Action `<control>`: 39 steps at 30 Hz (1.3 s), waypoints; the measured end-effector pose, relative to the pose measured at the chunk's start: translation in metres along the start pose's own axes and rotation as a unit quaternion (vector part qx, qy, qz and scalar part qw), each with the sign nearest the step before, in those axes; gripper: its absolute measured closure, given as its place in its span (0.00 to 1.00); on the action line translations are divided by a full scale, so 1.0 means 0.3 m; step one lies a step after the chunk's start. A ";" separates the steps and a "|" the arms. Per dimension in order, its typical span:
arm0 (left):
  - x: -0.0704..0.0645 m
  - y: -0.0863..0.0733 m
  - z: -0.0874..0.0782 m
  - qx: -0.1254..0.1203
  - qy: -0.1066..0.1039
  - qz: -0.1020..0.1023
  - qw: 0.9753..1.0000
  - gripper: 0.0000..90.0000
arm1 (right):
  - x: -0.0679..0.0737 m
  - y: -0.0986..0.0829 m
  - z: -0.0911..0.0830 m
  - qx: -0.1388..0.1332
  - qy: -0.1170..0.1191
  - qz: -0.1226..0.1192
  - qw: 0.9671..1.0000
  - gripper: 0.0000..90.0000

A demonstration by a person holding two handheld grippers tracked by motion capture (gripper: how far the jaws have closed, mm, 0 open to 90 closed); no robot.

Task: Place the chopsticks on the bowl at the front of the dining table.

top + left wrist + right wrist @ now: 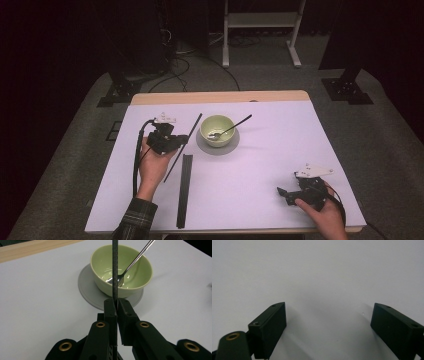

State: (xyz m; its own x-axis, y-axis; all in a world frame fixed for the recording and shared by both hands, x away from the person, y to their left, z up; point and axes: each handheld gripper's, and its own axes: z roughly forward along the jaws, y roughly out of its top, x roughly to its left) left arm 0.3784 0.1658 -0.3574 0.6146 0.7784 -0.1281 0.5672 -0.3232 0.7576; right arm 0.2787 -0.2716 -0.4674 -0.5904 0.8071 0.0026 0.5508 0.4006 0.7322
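Observation:
A pale green bowl [218,129] [121,270] stands on a round grey coaster [218,146] [85,287] at the middle of the white table. A metal spoon [235,125] [132,263] rests in it, handle pointing to the far right. My left gripper [181,139] [116,302], just left of the bowl, is shut on a thin black stick [192,127] [115,270]. The stick slants from near the bowl's far left down toward the person. My right gripper [285,196] [329,322] sits low at the front right, jaws wide open over bare table.
A long flat black strip [183,190] lies on the table in front of the left hand, reaching toward the front edge. A wooden border [220,96] runs along the table's far edge. Stand bases and cables lie on the floor beyond.

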 end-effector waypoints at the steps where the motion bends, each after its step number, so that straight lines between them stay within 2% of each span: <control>1: -0.002 0.008 0.007 0.000 -0.001 0.001 1.000 0.96 | 0.000 0.000 0.000 0.000 0.000 0.000 1.000 0.13; 16: -0.021 0.081 0.058 -0.001 -0.008 -0.003 1.000 0.96 | 0.000 0.000 0.000 0.000 0.000 0.000 1.000 0.13; 24: -0.039 0.128 0.093 -0.001 -0.010 0.002 1.000 0.96 | 0.000 0.000 0.000 0.000 0.000 0.000 1.000 0.13; 39: -0.076 0.205 0.205 0.007 -0.024 -0.004 1.000 0.96 | 0.000 0.000 0.000 0.000 0.000 0.000 1.000 0.13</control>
State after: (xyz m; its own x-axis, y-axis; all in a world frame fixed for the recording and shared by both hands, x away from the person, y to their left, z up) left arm 0.4331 0.0949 -0.3472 0.6348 0.7549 -0.1645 0.5792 -0.3242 0.7479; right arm 0.2787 -0.2717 -0.4675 -0.5909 0.8067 0.0024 0.5500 0.4007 0.7327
